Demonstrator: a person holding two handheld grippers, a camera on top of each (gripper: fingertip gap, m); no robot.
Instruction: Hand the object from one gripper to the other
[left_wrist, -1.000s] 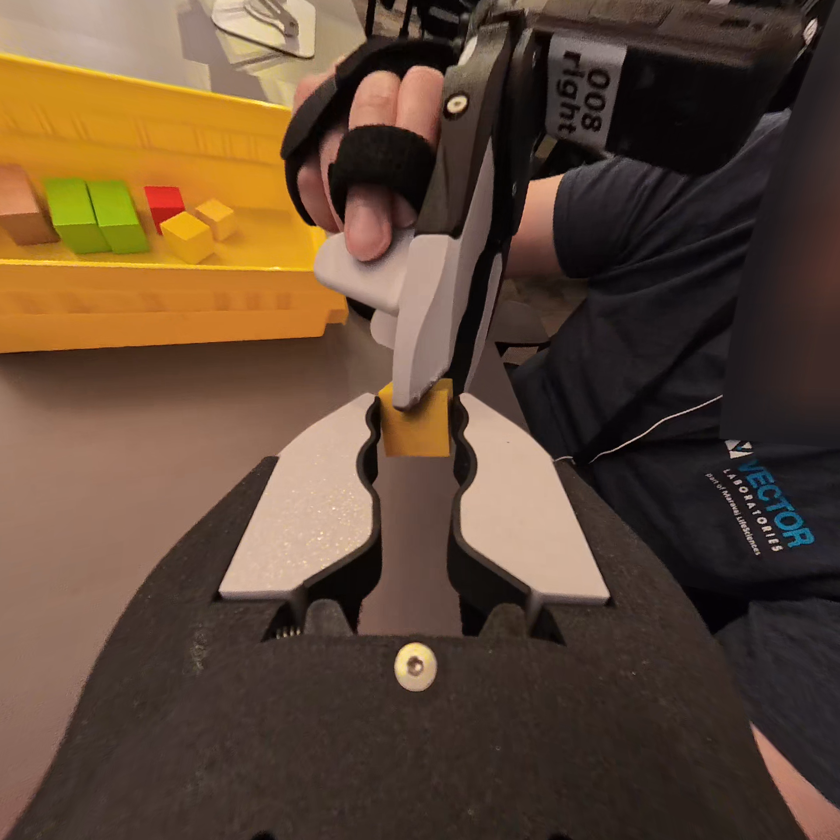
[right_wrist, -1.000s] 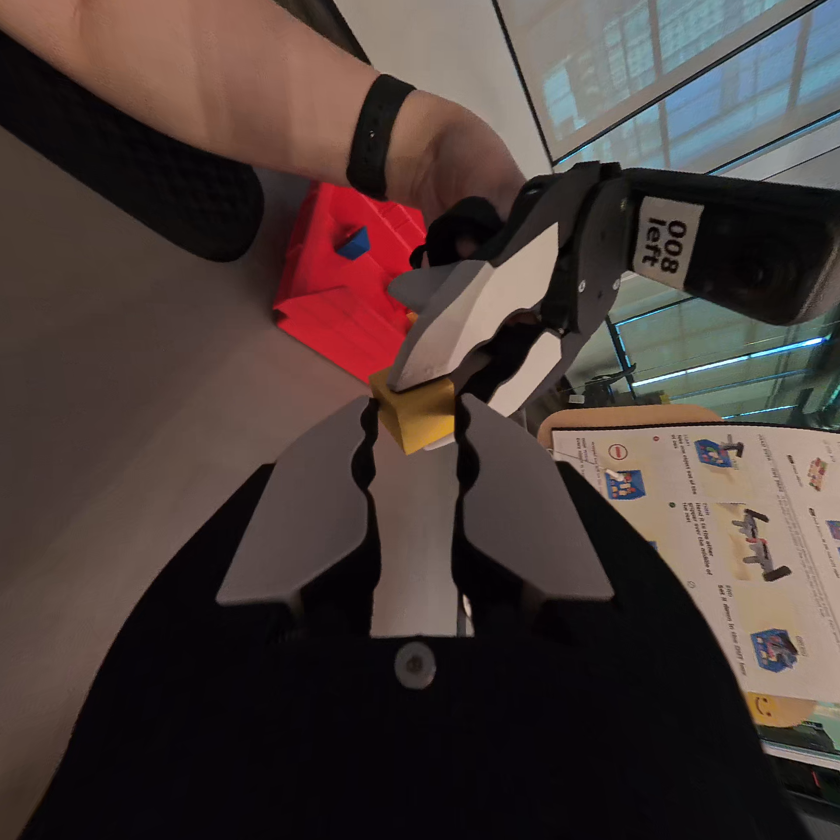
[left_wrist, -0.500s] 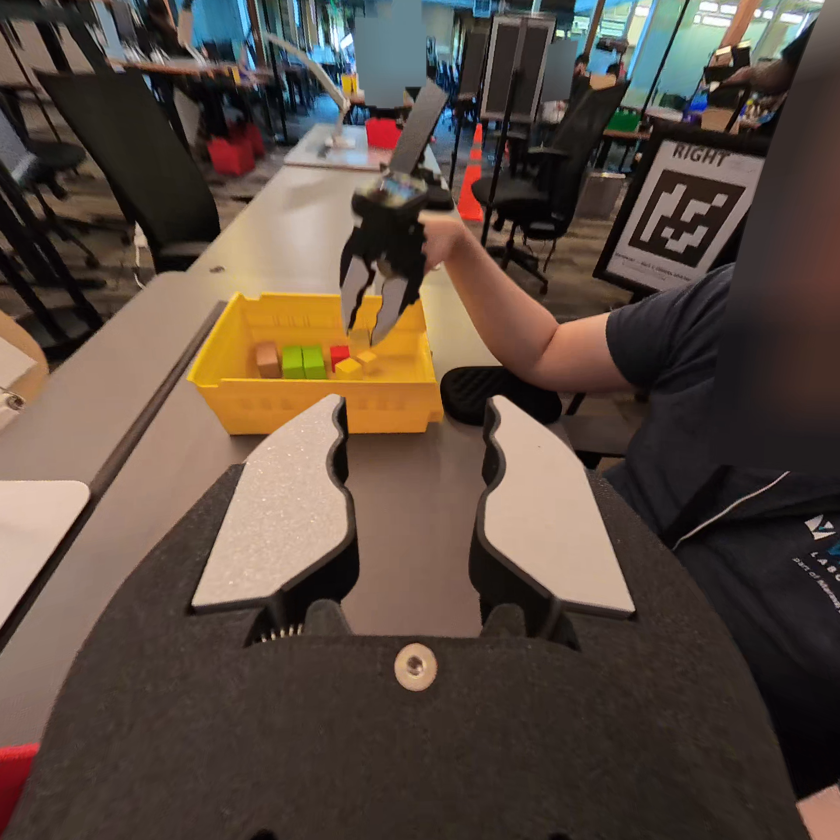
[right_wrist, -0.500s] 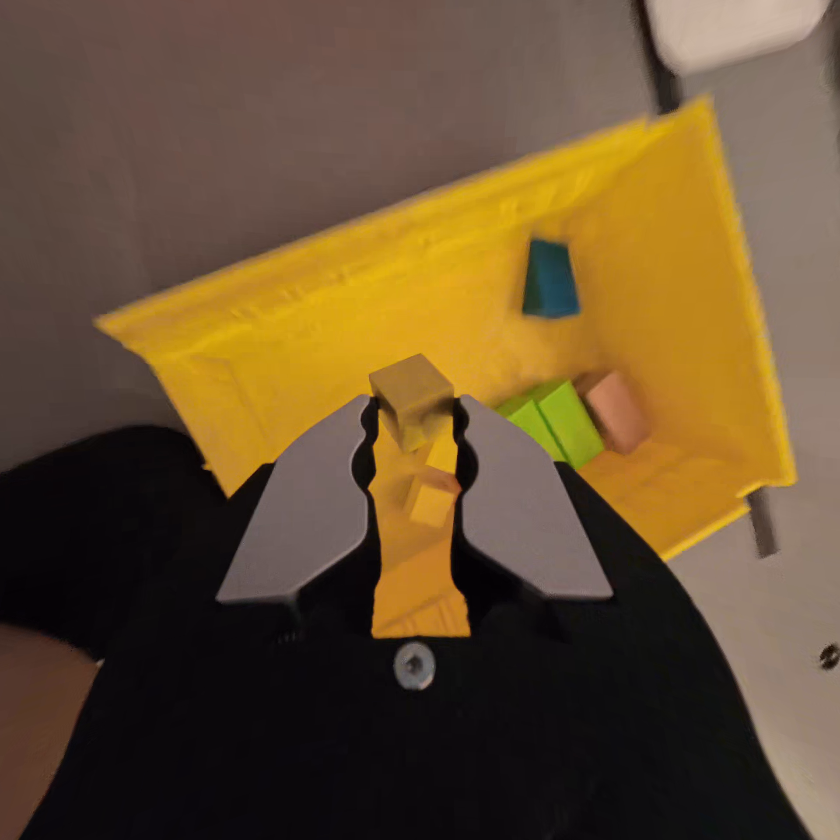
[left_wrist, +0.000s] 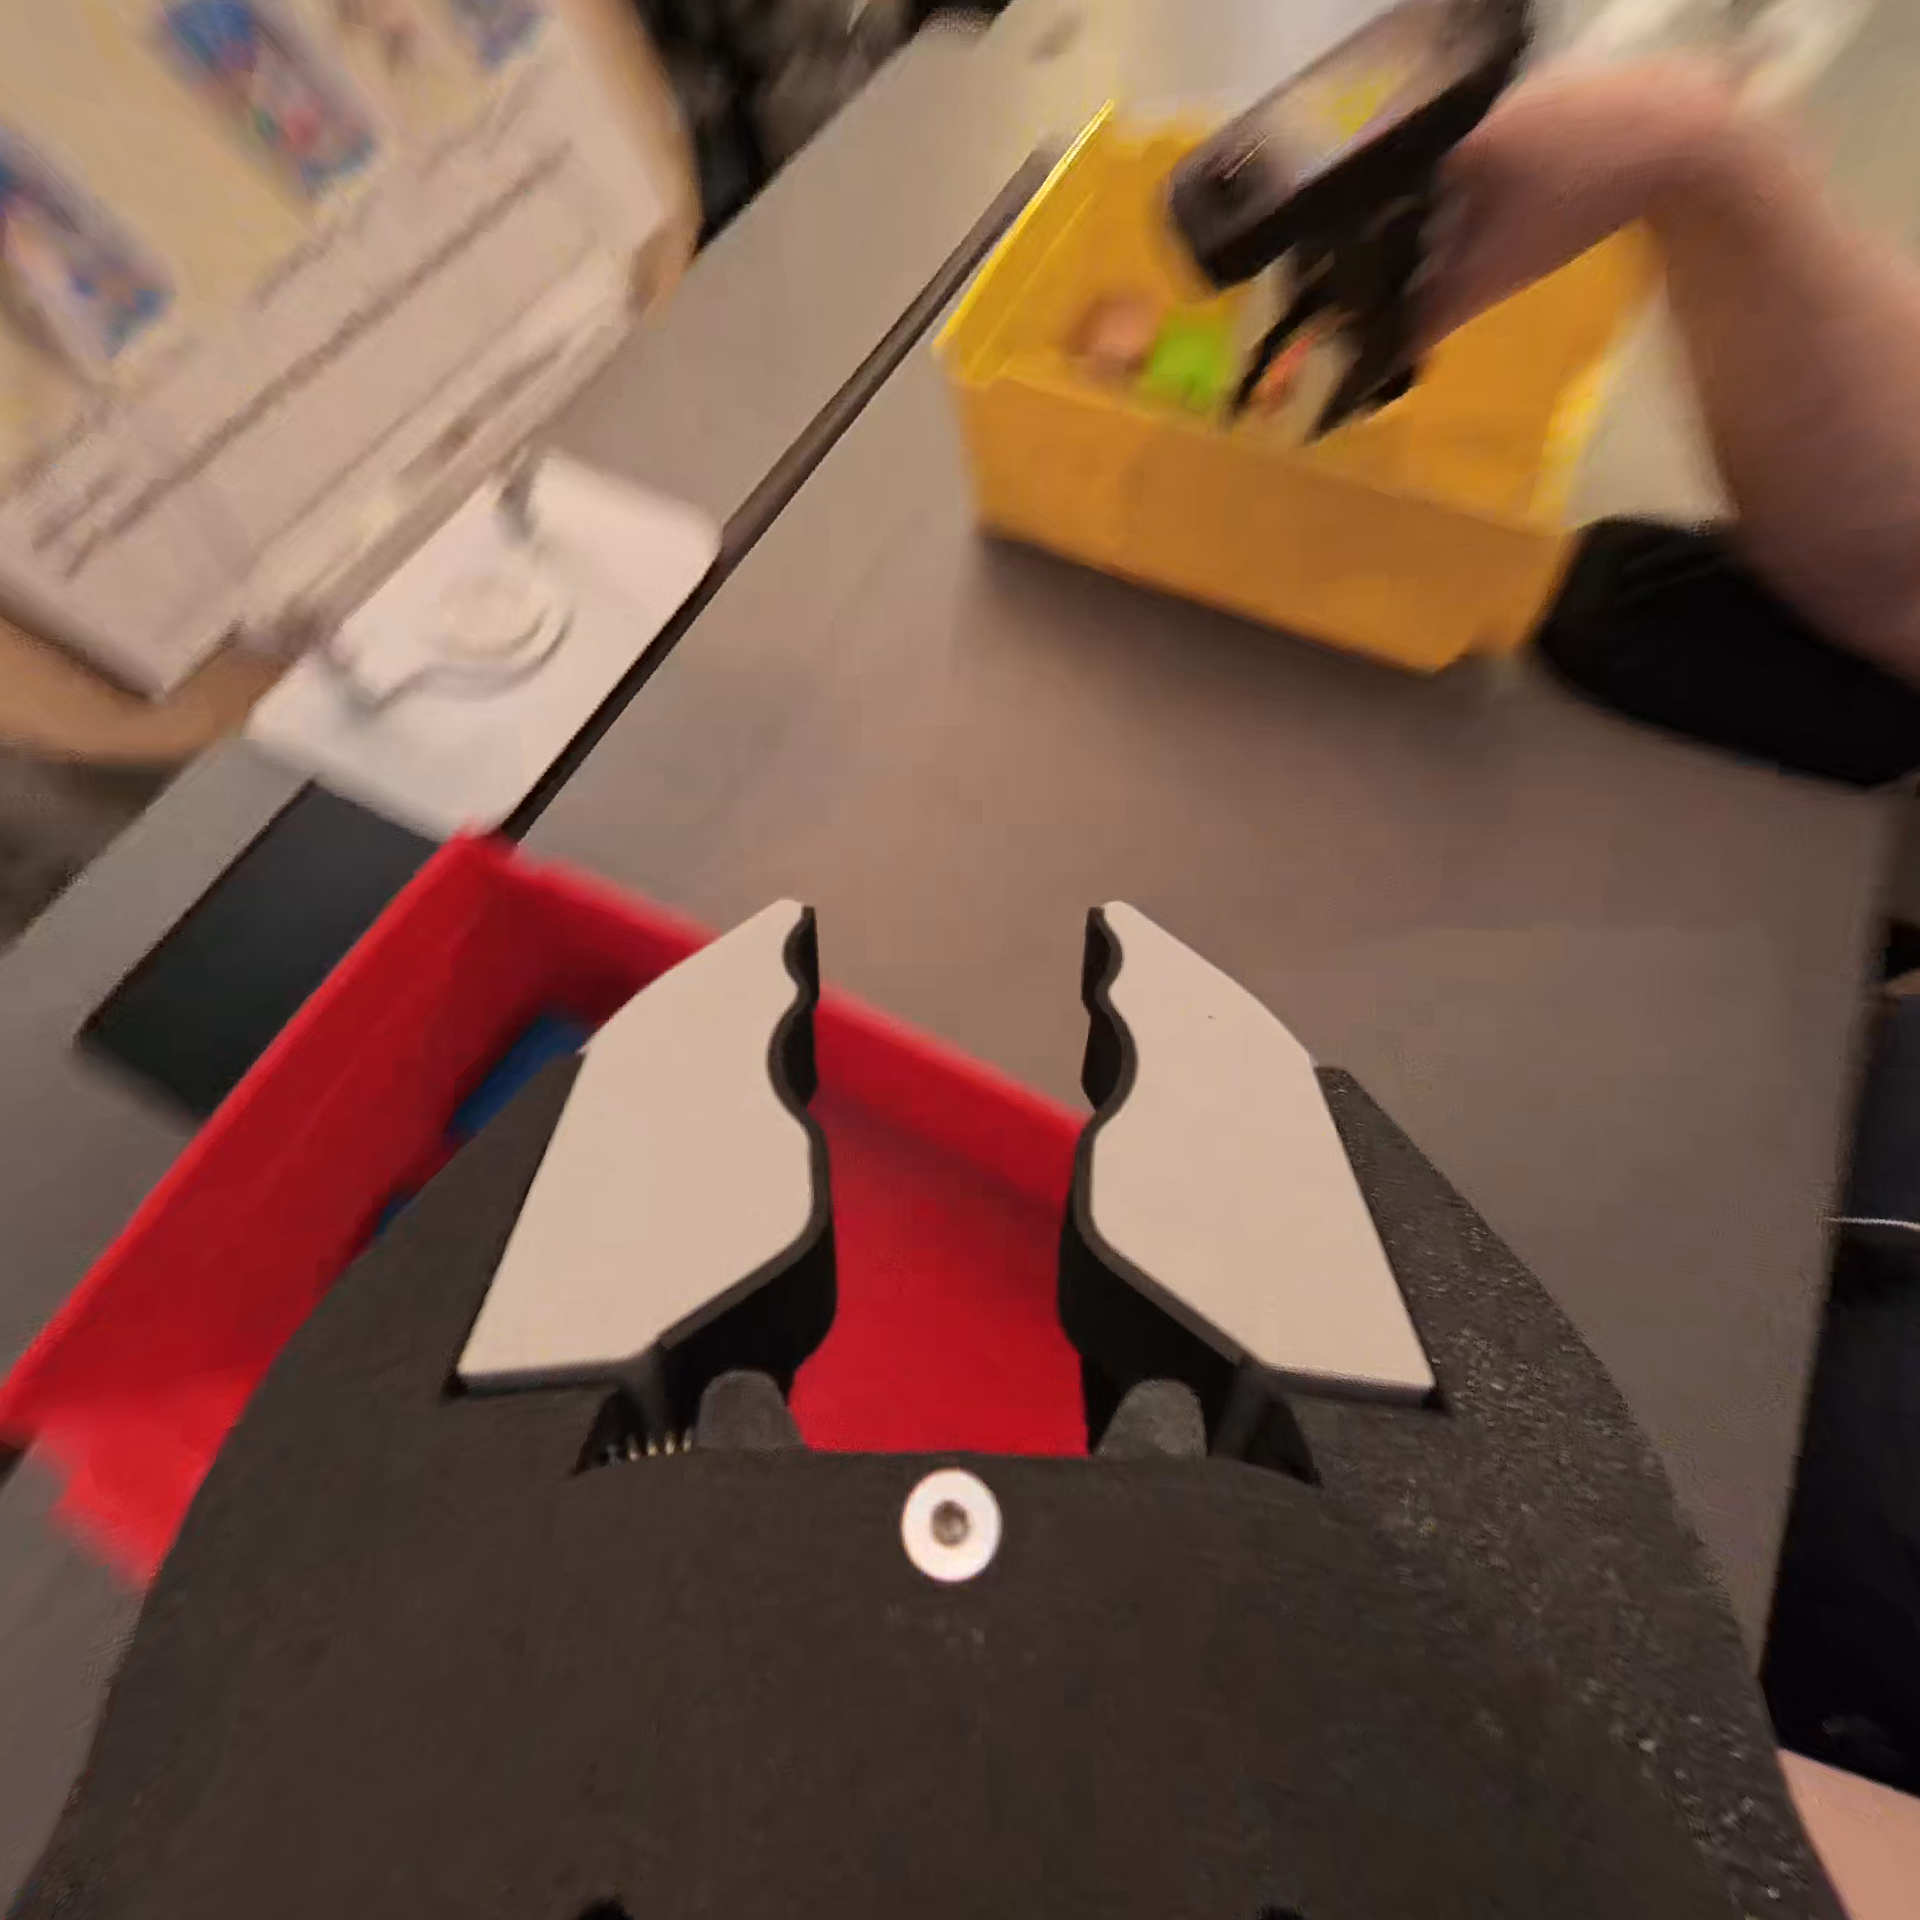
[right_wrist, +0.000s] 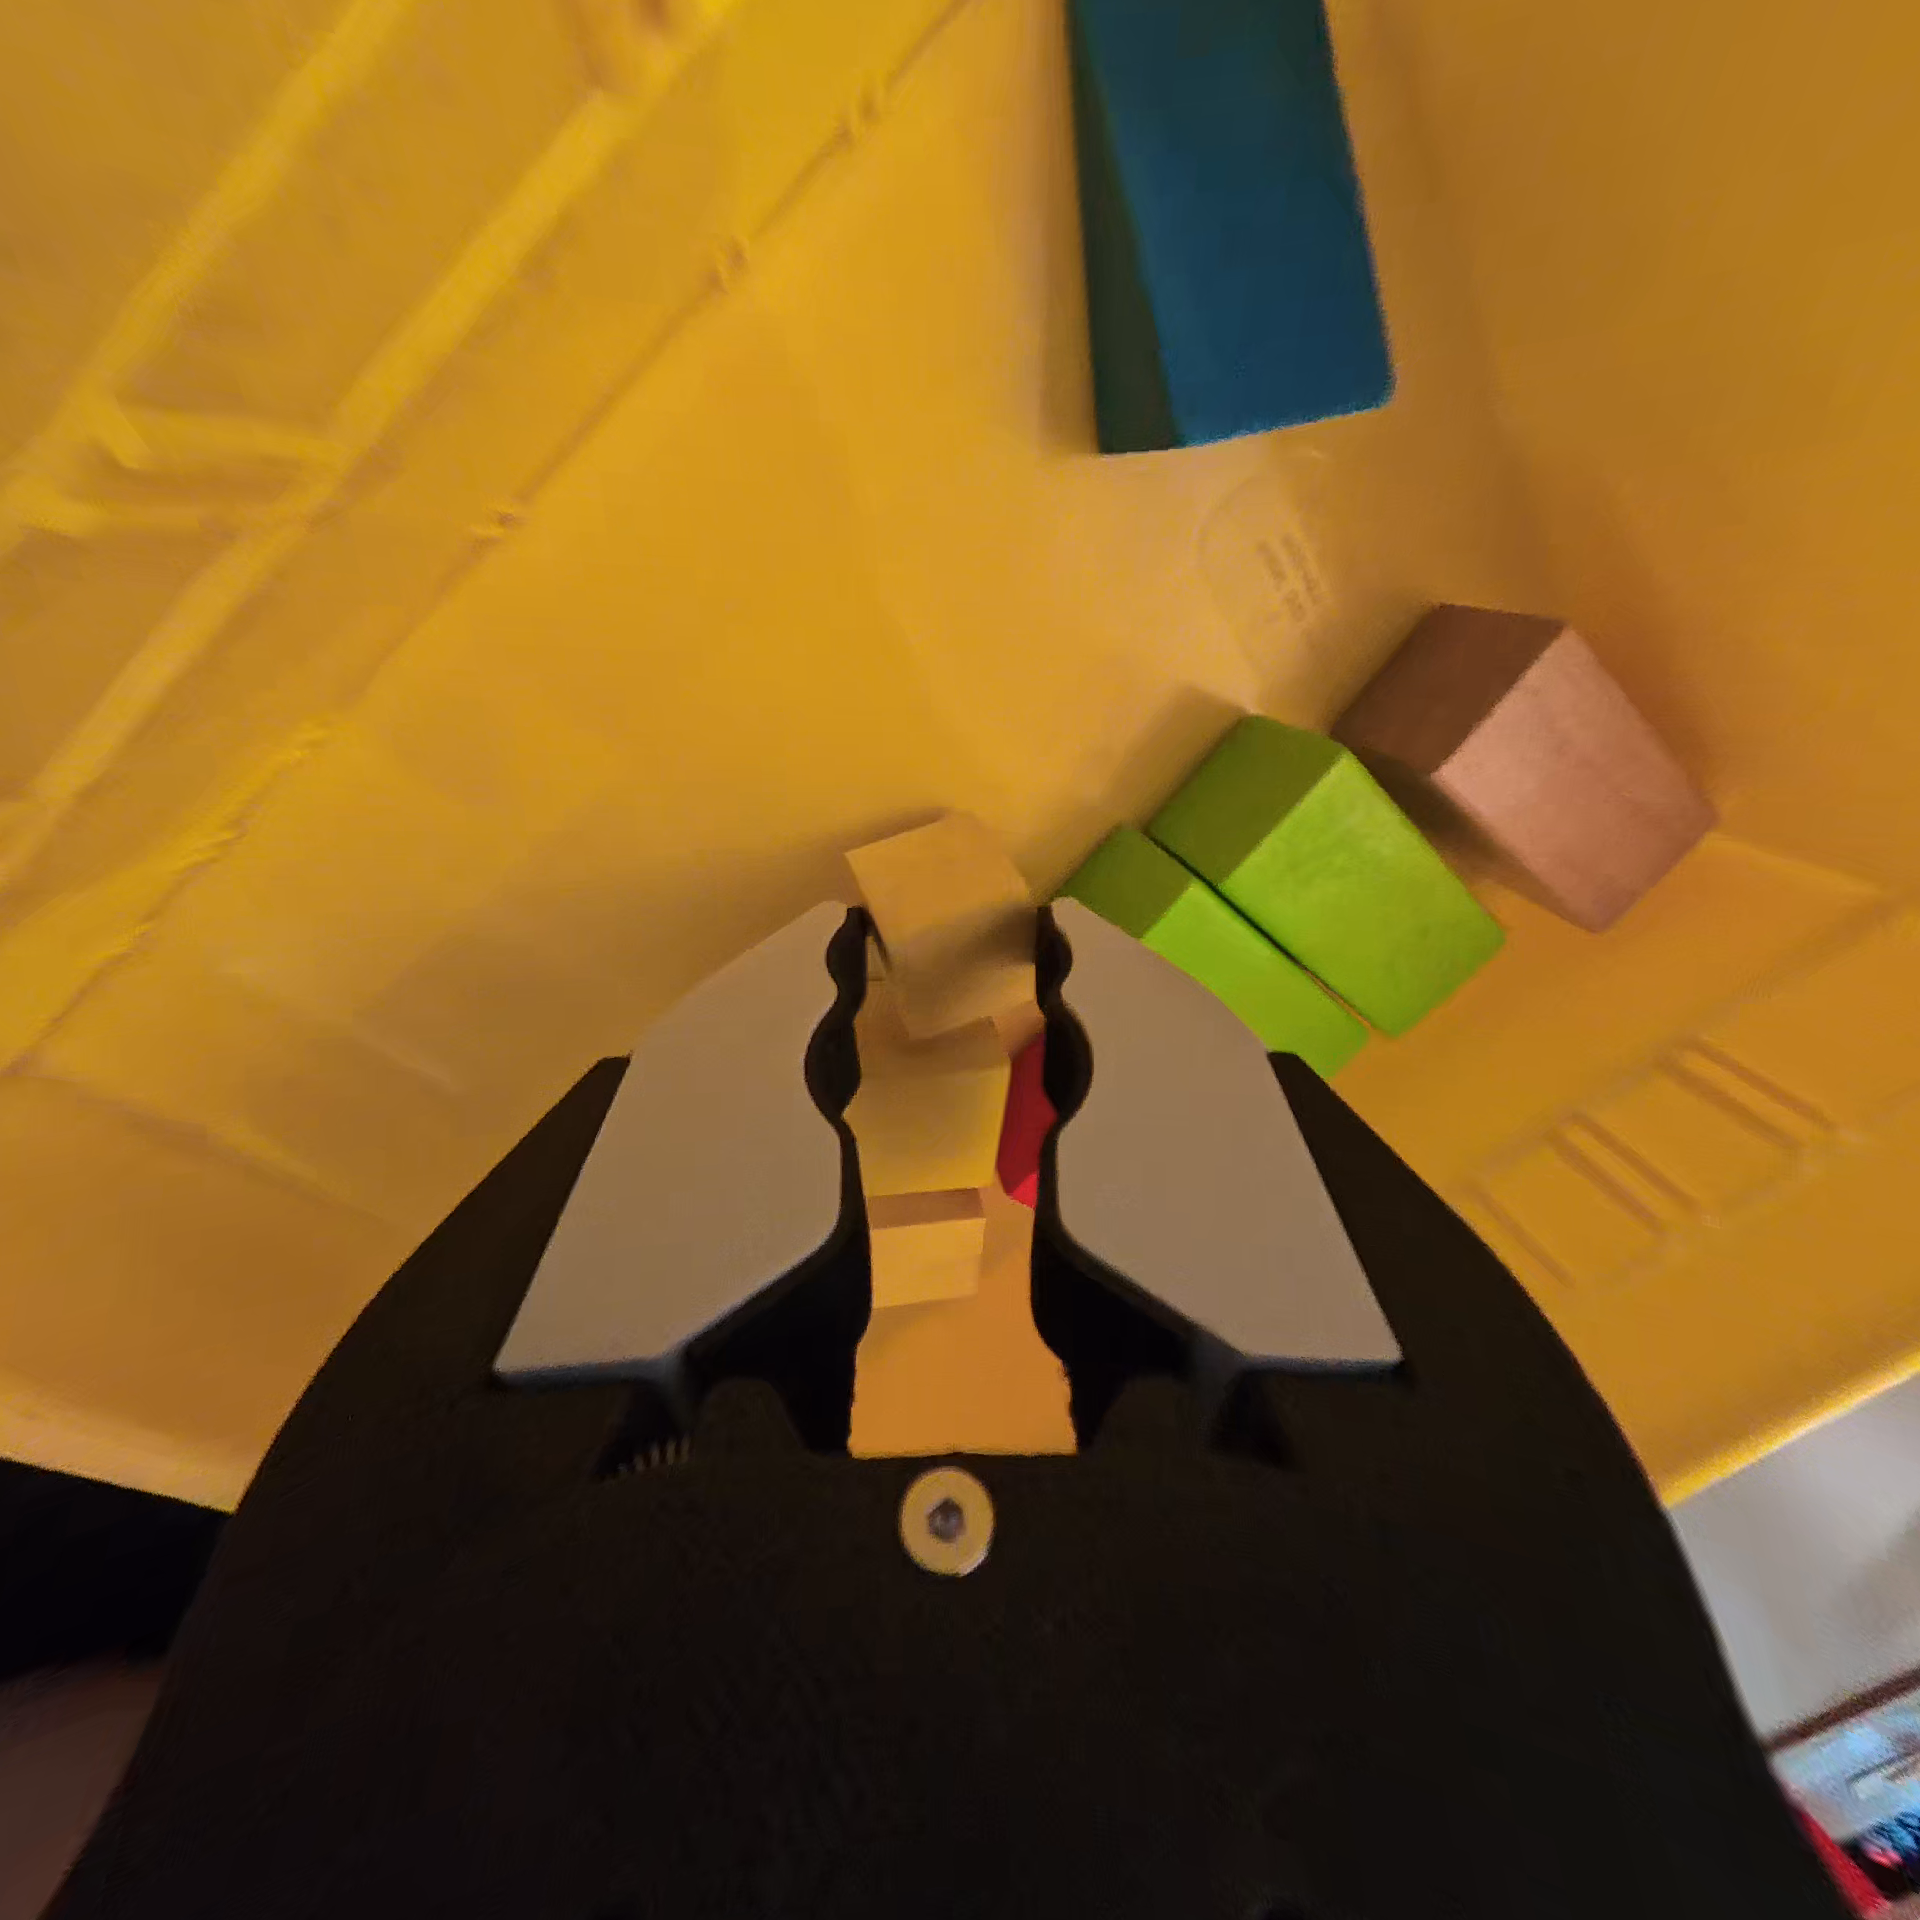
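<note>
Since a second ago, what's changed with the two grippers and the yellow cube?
The left gripper let go of the yellow cube, opened, and swung away over the red bin. The right gripper carried the cube from the handover point down into the yellow bin. The right gripper's hold on the cube is unchanged, and the green blocks stayed put.

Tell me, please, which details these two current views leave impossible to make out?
- Left wrist view: the right claw over the yellow bin is motion-blurred; its load is unreadable.
- Left wrist view: the blue block in the red bin is mostly hidden behind the left claw.
- Right wrist view: the red block is largely covered by a claw finger.
</note>
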